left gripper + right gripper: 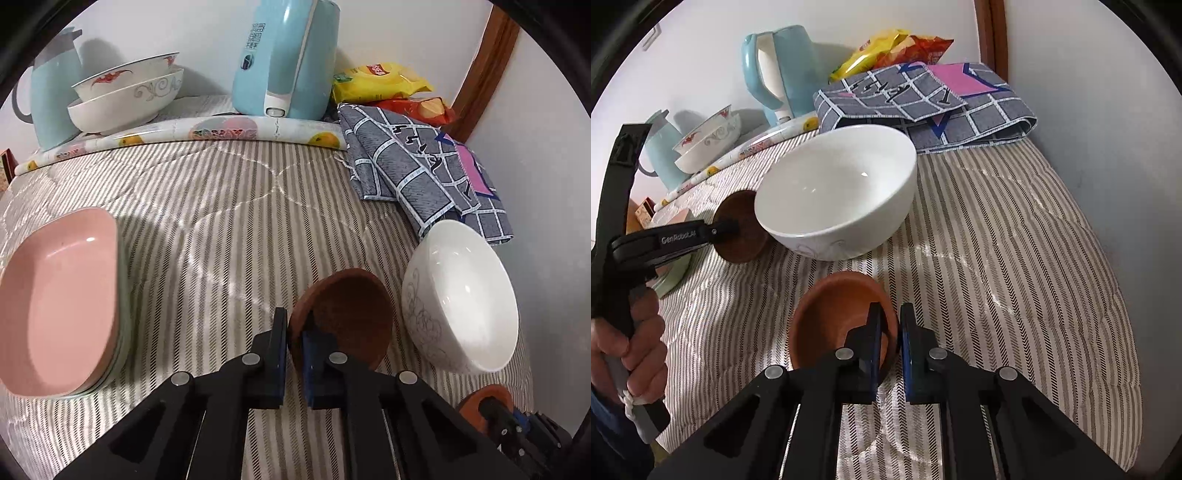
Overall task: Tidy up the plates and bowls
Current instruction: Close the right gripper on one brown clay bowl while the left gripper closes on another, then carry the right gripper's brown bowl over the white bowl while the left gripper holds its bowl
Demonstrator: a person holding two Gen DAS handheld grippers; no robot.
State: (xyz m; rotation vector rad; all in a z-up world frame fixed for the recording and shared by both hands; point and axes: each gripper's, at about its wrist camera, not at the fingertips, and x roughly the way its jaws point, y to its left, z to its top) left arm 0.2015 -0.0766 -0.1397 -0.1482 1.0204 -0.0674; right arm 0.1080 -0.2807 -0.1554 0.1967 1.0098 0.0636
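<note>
While both sit beside the white bowl (836, 192):
left hand-held gripper (294, 328): clamped on dark brown dish (343, 317) rim
right hand-held gripper (891, 325): clamped on terracotta dish (831, 314) rim

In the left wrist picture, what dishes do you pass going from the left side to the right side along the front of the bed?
Stack of pink shallow dishes → dark brown wooden saucer pinched by the left hand-held gripper → big white ceramic bowl with grey line drawing.

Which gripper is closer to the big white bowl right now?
Left. The left gripper, its jaws shut on a dark brown dish, sits right beside the white bowl. The right gripper, clamping a lighter brown dish, is farther back.
</note>
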